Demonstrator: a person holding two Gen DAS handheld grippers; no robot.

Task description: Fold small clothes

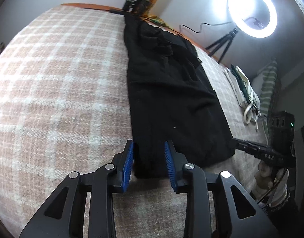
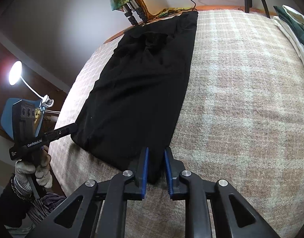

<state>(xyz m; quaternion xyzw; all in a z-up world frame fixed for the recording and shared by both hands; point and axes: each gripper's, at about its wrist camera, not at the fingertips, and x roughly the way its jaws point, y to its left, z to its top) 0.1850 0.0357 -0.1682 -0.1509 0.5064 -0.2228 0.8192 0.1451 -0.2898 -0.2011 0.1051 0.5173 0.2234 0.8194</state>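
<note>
Blue-padded fingers of the left gripper (image 1: 149, 158) fill the foreground of the left wrist view, held apart with the near left corner of a black garment (image 1: 167, 99) lying between them, not yet pinched. In the right wrist view, the right gripper (image 2: 155, 165) is seen with its fingers also parted, though by a narrower gap, and the garment's (image 2: 140, 91) near right corner sits between the pads; whether the pads already touch the cloth cannot be told.

A long, narrow strip is formed by the garment, already folded lengthwise, and it is spread on a pink and cream checked blanket (image 1: 62, 89). Its long axis runs straight away from both grippers, from the near hem at the fingertips to the far end by the bed's edge, where the cloth is bunched and wrinkled. Each gripper is placed at one near corner, so neither is judged closer than the other.

Judged from this layout, the coming fold would carry the near hem forward along the long axis towards the far end.

A lit ring light (image 1: 252, 11) on a tripod is seen beyond the bed, and a pile of pale folded cloth (image 1: 245, 91) rests near the blanket's right edge.
</note>
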